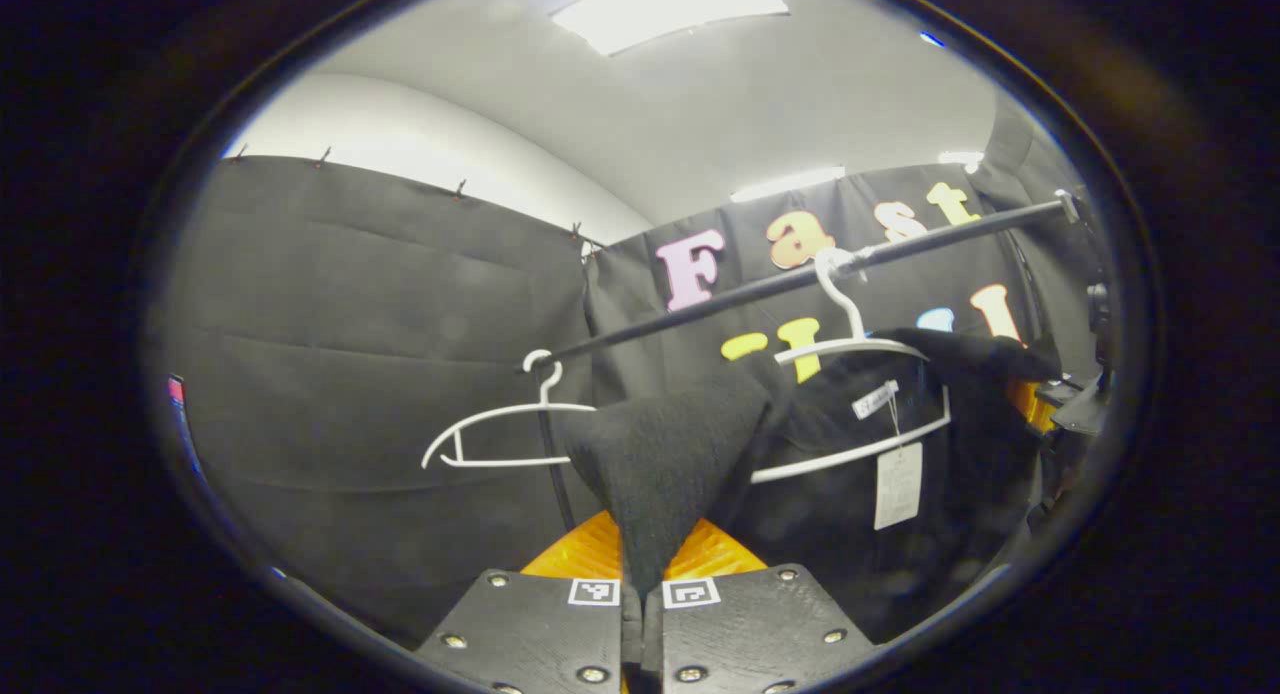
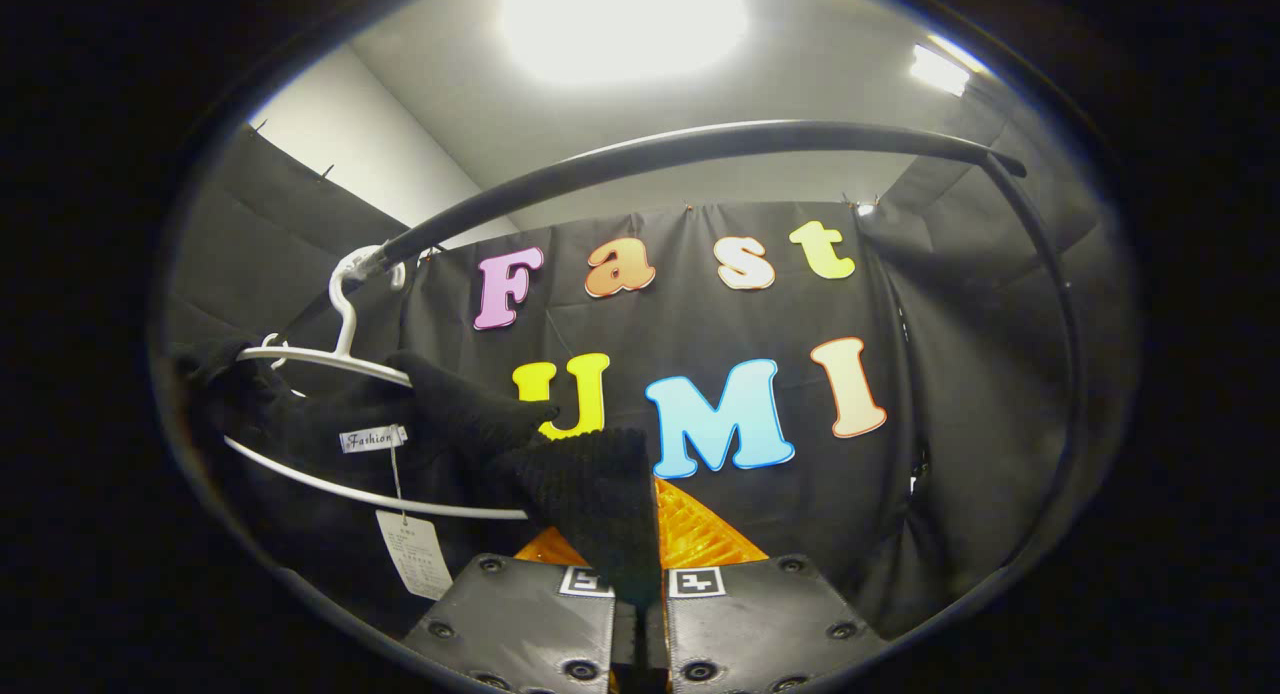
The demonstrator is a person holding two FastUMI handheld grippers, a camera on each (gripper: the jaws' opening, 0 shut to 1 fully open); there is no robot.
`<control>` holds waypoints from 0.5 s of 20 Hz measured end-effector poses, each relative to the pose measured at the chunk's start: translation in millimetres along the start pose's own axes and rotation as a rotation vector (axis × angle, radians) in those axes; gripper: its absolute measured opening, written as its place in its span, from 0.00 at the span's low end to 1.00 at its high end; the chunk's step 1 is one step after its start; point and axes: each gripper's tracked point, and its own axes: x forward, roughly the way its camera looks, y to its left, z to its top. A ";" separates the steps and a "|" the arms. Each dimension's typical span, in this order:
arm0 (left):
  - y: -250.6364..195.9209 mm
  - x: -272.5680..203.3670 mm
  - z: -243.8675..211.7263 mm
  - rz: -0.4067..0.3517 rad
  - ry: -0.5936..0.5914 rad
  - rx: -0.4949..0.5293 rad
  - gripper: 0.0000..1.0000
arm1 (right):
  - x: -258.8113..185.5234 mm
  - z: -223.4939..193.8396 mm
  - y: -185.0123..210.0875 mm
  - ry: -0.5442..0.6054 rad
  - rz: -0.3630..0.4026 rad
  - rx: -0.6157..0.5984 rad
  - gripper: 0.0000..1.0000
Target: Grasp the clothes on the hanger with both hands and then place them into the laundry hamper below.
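Bottom centre of the left gripper view, the left gripper (image 1: 641,599) has its jaws pinched tight on a fold of the black garment (image 1: 670,454). Same in the right gripper view: the right gripper (image 2: 640,594) is clamped on the dark knit, low centre. The garment is draped on a white hanger (image 1: 850,349), right of centre, tag (image 1: 898,486) dangling. Left, an empty hanger (image 1: 500,434). Both hook the black rail (image 1: 800,279).

A black rail (image 1: 800,279) crosses in front of the black cloth wall (image 1: 350,314). Above the cloth runs a white wall (image 1: 420,144) and a grey ceiling (image 1: 720,114) with bright light panels (image 1: 670,9).
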 end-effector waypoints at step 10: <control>66.8 36.2 36.0 0.071 -0.038 -0.014 0.02 | 40.1 16.8 -21.4 -0.045 -0.041 0.004 0.07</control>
